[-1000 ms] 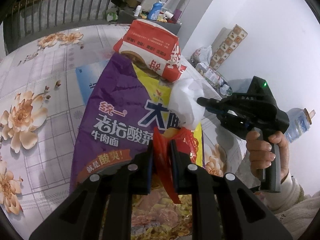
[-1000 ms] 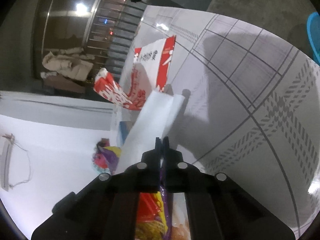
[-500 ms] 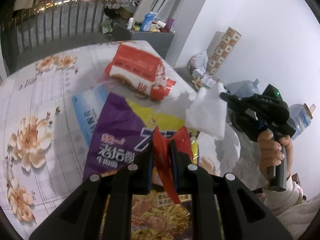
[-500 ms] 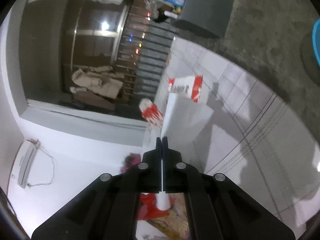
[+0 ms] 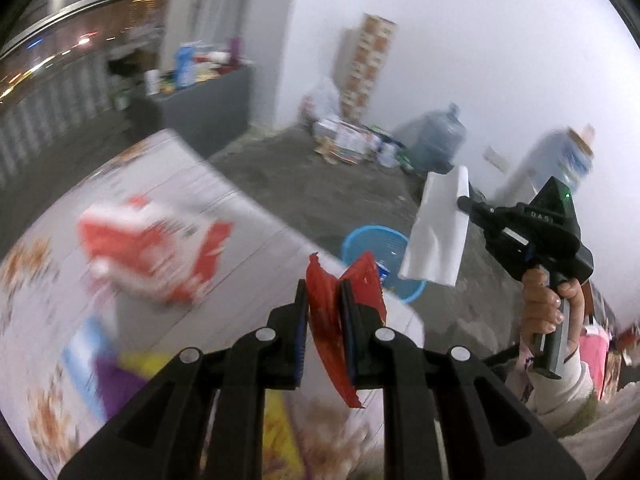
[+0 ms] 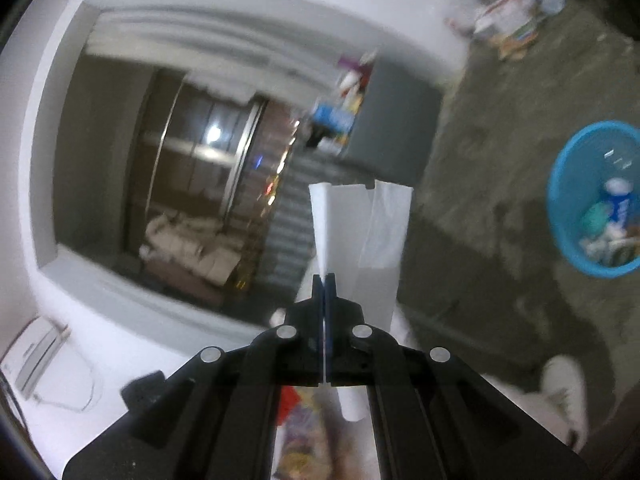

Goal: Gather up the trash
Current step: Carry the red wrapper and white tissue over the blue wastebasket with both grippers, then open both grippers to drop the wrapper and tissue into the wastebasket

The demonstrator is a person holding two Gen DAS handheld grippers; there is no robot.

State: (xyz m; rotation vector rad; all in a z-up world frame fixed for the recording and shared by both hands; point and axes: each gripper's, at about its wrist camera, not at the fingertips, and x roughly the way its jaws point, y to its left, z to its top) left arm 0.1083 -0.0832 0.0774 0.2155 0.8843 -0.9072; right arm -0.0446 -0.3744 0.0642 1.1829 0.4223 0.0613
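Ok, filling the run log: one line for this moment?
left gripper: shut on red foil wrapper | right gripper: shut on white paper sheet | blue plastic basket: ahead

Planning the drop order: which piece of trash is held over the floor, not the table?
The white paper in the right gripper. It hangs over floor beside the blue basket; the red wrapper sits above the table.

Glossy red foil wrapper (image 5: 334,320); matt white paper (image 5: 438,226); blue plastic basket (image 6: 560,216).

Home balcony room, floral-clothed table (image 5: 248,216), water jugs (image 5: 438,140), balcony railing (image 6: 288,216), bare concrete floor (image 6: 500,128)
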